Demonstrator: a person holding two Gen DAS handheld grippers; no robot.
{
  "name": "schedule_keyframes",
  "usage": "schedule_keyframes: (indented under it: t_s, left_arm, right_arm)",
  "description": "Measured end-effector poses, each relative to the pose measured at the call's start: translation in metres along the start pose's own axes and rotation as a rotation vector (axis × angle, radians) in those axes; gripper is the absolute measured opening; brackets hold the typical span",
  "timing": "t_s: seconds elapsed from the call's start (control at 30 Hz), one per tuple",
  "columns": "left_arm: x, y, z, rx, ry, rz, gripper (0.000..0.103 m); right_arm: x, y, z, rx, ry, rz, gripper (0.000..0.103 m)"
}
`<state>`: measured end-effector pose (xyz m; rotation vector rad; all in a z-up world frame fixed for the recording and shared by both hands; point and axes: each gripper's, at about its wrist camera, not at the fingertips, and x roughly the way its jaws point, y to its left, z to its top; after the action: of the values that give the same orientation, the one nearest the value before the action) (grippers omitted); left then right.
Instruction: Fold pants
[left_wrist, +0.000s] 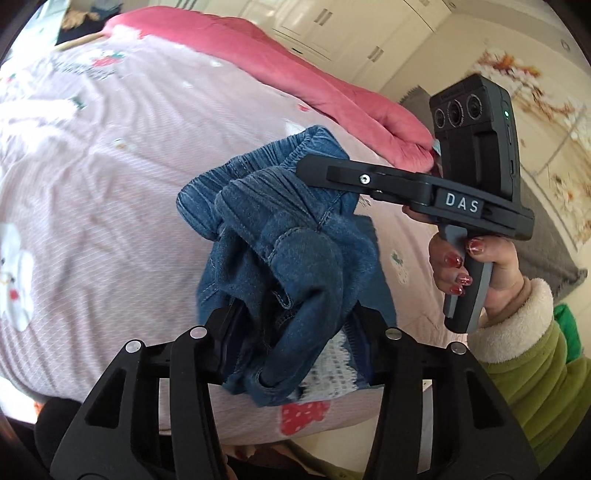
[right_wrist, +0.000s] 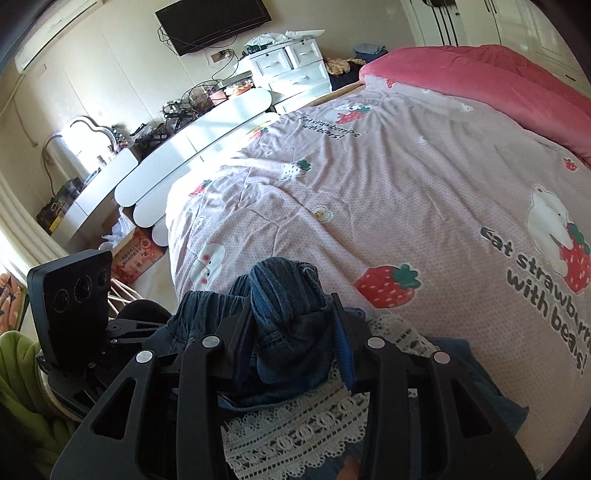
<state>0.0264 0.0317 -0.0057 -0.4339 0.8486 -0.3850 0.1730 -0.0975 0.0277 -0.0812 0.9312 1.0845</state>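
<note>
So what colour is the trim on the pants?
White lace trim on blue denim pants; clearest in the right wrist view.

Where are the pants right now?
The denim pants hang bunched above the strawberry-print bedspread, near its front edge, clamped between the left hand-held gripper and the right hand-held gripper.

The left wrist camera looks along its fingers at the pants (left_wrist: 280, 236) bunched right before the lens, facing across the bed (left_wrist: 110, 192) toward the red quilt (left_wrist: 332, 85) and wardrobe (left_wrist: 332, 26). The right wrist camera, equally close to the pants (right_wrist: 284, 302), faces over the bed (right_wrist: 406, 192) toward the dresser (right_wrist: 291, 70) and TV (right_wrist: 214, 22). Both share the pants, the bed and the quilt (right_wrist: 498, 85).
</note>
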Motion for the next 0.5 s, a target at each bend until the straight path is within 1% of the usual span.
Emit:
schedule_keyframes:
  t_s: [0.2,0.3,0.4,0.43,0.5]
  left_arm:
    - [0.024,-0.033,-0.003,0.090,0.048,0.011,0.040]
    - [0.039,-0.039,0.002,0.128,0.068,0.018,0.040]
    - [0.049,-0.048,-0.001,0.153,0.086,0.016,0.044]
    - [0.050,-0.052,-0.002,0.162,0.089,0.018,0.046]
    - [0.054,-0.058,-0.004,0.183,0.098,0.022,0.047]
  right_arm:
    - [-0.025,-0.024,-0.029,0.050,-0.021,-0.017,0.036]
    - [-0.036,-0.037,-0.046,0.084,-0.028,-0.028,0.036]
    - [-0.046,-0.048,-0.062,0.113,-0.025,-0.037,0.036]
    - [-0.049,-0.051,-0.067,0.124,-0.022,-0.042,0.038]
    - [-0.056,-0.058,-0.075,0.146,-0.028,-0.047,0.038]
